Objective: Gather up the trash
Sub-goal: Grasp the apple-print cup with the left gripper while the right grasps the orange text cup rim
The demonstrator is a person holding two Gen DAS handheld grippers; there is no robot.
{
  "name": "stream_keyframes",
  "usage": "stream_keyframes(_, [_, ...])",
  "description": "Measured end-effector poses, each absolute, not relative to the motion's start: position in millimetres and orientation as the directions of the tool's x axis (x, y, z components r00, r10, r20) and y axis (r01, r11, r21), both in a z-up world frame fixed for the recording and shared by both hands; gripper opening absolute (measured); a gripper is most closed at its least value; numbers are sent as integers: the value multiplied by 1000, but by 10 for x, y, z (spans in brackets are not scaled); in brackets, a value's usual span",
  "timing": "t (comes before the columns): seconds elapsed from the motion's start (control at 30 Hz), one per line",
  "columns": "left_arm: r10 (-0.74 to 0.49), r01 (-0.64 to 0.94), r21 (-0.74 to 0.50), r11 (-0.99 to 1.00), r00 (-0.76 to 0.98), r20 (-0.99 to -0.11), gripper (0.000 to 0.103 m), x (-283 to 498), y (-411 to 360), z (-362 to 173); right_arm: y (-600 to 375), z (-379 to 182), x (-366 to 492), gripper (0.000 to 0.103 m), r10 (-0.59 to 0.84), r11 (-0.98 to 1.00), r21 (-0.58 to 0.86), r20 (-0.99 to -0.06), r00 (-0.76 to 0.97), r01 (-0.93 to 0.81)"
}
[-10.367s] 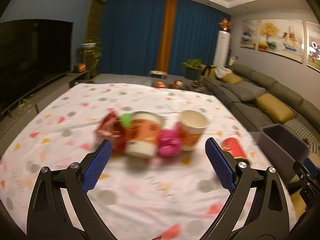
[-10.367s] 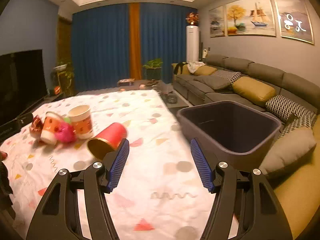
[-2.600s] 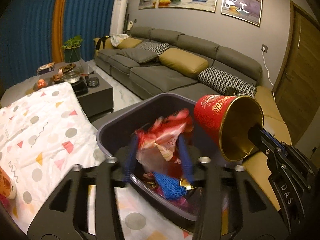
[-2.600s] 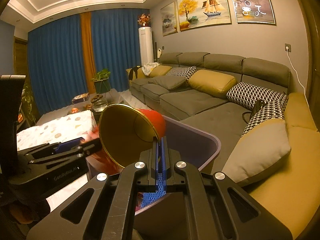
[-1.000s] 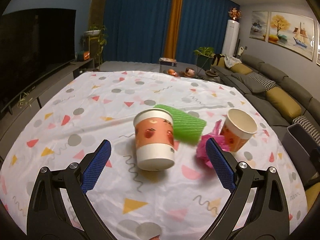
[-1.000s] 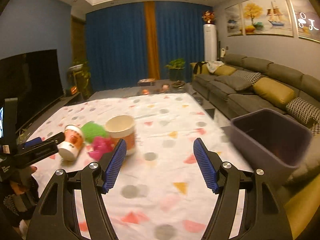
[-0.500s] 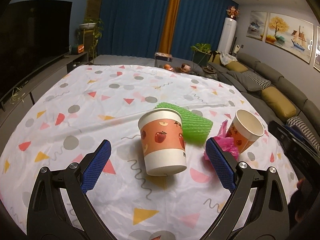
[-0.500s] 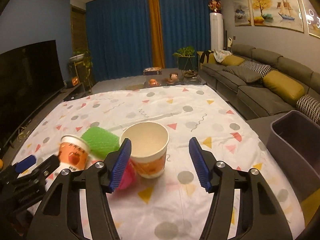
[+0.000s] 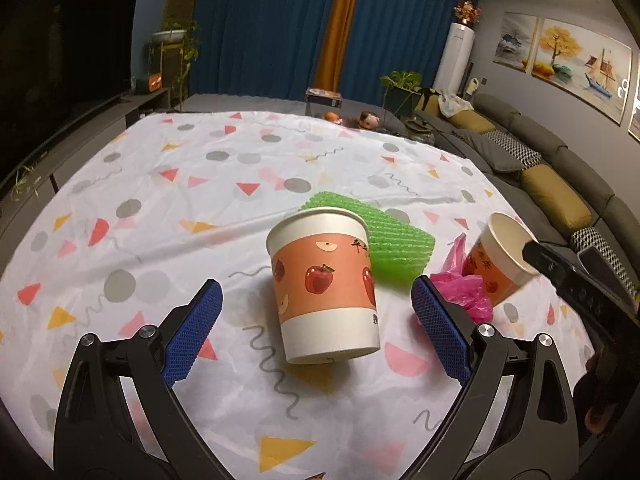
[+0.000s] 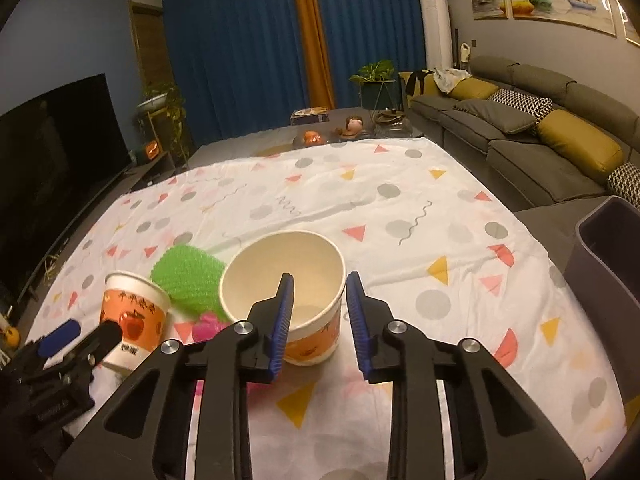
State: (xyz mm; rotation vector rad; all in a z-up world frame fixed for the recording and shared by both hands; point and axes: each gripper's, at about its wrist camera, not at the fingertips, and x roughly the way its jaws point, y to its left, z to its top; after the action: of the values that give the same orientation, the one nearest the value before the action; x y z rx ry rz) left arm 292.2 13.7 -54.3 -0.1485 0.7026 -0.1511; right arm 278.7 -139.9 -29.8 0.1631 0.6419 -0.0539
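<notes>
An orange paper cup with apple prints (image 9: pixel 324 286) stands upside down on the patterned cloth, just ahead of my open left gripper (image 9: pixel 316 332), between its fingers' line. It also shows in the right wrist view (image 10: pixel 134 314). A second orange cup (image 10: pixel 286 292) stands upright with its mouth open. My right gripper (image 10: pixel 319 318) is half closed, one finger inside the cup and one outside its right wall; contact is unclear. That cup also shows in the left wrist view (image 9: pixel 502 258). A green foam net (image 9: pixel 394 250) and a pink bag (image 9: pixel 466 288) lie between the cups.
The grey bin (image 10: pixel 608 256) stands off the cloth's right edge, in front of the grey sofa (image 10: pixel 532 128). A TV (image 10: pixel 52 160) lines the left side. A low table with small items (image 10: pixel 344 126) stands beyond the cloth's far edge.
Both grippers have moved closer to the cups. My right gripper has narrowed and now straddles the upright cup's right wall. My left gripper stays wide open.
</notes>
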Motion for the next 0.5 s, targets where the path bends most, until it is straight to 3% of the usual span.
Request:
stream_keyframes(0.27, [-196,77,-208,975,735,-649,93,3034,116,-658,-1453,-425,2739,13,52,983,169,-611,790,66])
stream_keyframes(0.43, [-234,73,-260,963,707,-667,84,3102,168,-763,-1535,-496,2695,9,69,977,202,-610,789,71])
stream_keyframes(0.5, [-256,70,-292,954,694,-673,75,3125,205,-798,-1552,-500,2686,9,80,974,216,-607,791,67])
